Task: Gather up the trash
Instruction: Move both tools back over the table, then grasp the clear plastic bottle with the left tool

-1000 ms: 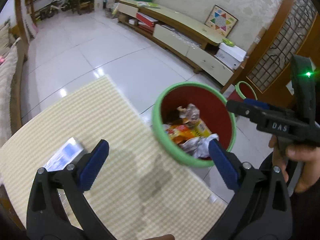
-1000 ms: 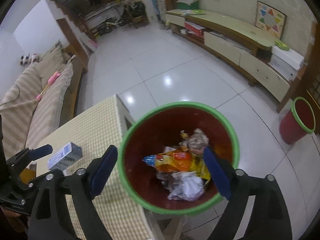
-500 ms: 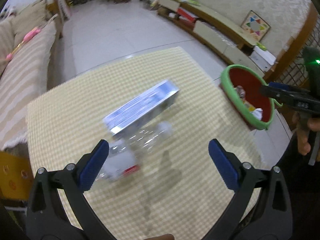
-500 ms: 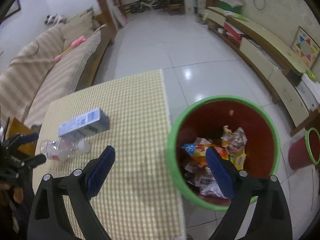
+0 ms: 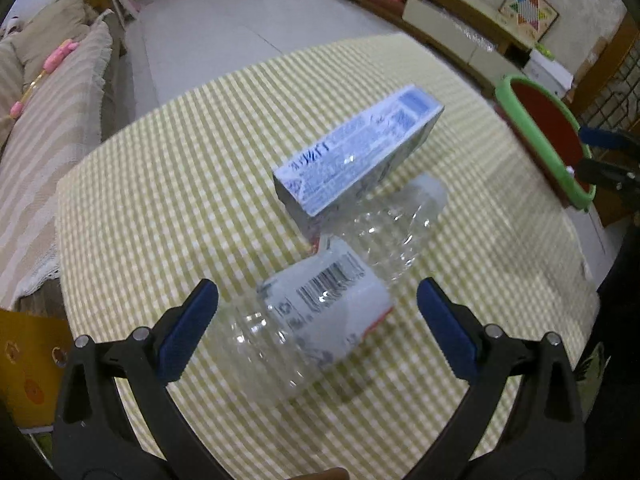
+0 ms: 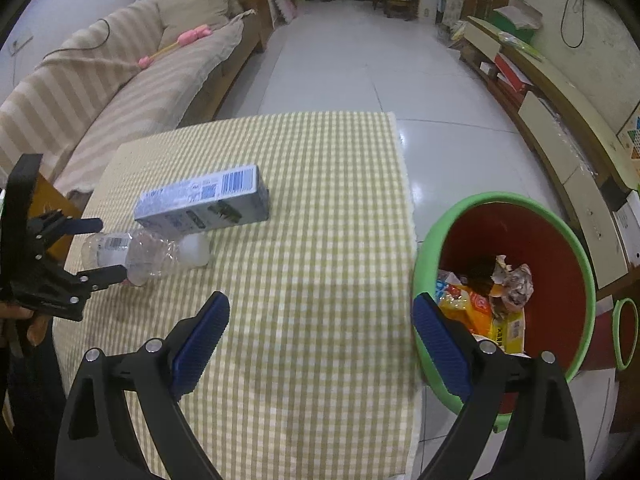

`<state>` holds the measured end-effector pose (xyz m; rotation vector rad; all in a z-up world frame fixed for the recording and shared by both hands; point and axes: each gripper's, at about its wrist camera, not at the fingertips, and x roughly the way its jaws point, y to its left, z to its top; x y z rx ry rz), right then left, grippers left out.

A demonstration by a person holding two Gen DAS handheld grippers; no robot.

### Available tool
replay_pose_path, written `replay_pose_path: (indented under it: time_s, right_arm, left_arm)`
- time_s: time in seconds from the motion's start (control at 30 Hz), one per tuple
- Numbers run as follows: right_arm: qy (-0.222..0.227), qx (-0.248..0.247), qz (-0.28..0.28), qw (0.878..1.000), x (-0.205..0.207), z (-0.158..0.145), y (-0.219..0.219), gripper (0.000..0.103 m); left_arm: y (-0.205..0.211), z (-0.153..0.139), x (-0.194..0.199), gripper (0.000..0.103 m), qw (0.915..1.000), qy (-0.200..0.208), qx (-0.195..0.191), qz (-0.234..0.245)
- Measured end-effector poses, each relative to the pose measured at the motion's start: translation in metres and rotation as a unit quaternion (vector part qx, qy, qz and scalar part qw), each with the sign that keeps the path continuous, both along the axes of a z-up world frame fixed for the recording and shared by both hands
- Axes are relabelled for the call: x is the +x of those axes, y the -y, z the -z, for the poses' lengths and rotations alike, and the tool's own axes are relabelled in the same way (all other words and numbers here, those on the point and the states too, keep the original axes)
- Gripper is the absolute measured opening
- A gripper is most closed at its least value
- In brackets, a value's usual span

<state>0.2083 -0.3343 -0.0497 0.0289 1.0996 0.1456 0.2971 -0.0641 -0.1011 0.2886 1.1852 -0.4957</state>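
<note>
A crushed clear plastic bottle with a white label lies on the yellow checked tablecloth. Its base sits between the fingers of my open left gripper, which are not touching it. A blue and white carton lies just beyond, against the bottle. In the right wrist view the bottle and carton lie at the table's left, with the left gripper straddling the bottle. My right gripper hovers open and empty over the table's right edge. The red bin with a green rim holds wrappers.
The bin stands off the table's right side on the white tiled floor. A striped sofa runs along the left. A low cabinet lines the right wall, with a second small bin near it.
My left gripper has swung from the bin to the table and closed in around the bottle. My right gripper has moved from above the bin to above the table edge.
</note>
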Motion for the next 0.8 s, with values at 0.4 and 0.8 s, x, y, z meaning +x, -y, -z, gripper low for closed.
replay_pose_path:
  time_s: [0.4, 0.8]
  right_arm:
    - [-0.009, 0.038, 0.0, 0.999, 0.017, 0.009, -0.018, 0.09]
    - [-0.031, 0.072, 0.0, 0.997, 0.045, 0.022, -0.059, 0.09]
  left_arm:
    - [0.004, 0.013, -0.019, 0.07, 0.9992, -0.011, -0.008, 0.037]
    - [-0.057, -0.01, -0.057, 0.058, 0.9964, -0.002, -0.078, -0.034]
